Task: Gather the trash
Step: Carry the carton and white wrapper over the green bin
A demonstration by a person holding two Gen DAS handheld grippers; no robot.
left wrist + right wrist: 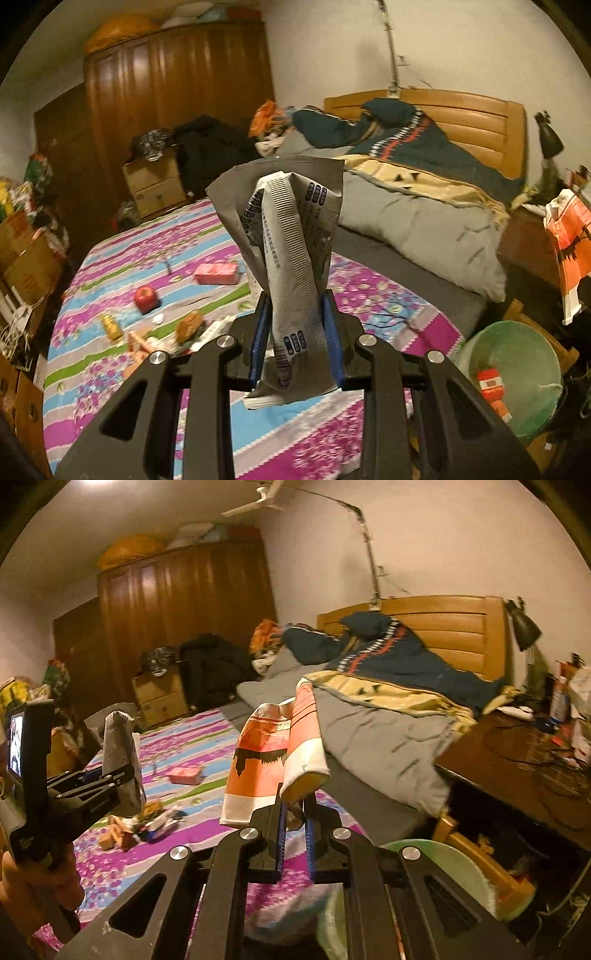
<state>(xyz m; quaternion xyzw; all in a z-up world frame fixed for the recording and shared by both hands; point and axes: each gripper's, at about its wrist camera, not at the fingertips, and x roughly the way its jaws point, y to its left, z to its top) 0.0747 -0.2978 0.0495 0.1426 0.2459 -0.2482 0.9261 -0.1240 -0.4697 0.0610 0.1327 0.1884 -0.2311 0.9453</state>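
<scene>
Clamped between the blue pads of the left gripper [297,332] is a grey printed wrapper [291,236], standing upright above the bed [110,369]. The right gripper [295,812] is likewise closed on trash: an orange-and-white packet [273,753] pinched at its lower edge and flopping up and to the left.

Beside the bed, on its headboard-side corner and low at the right of the left wrist view, stands a pale green bin [517,332] with one orange box [493,387] already in it. In the right wrist view the bin's rim shows just under the gripper, so the packet appears near its drop.

As a judgement, the task is partly done: one piece binned, two in hand and not yet released. Several things remain on the bedspread away from the bin: a pink pack [216,274], a red apple [145,297], a small yellow item [112,326] and a cluster of small packets [184,332] near the bed's edge. Whether the apple counts as trash cannot be told.
</scene>
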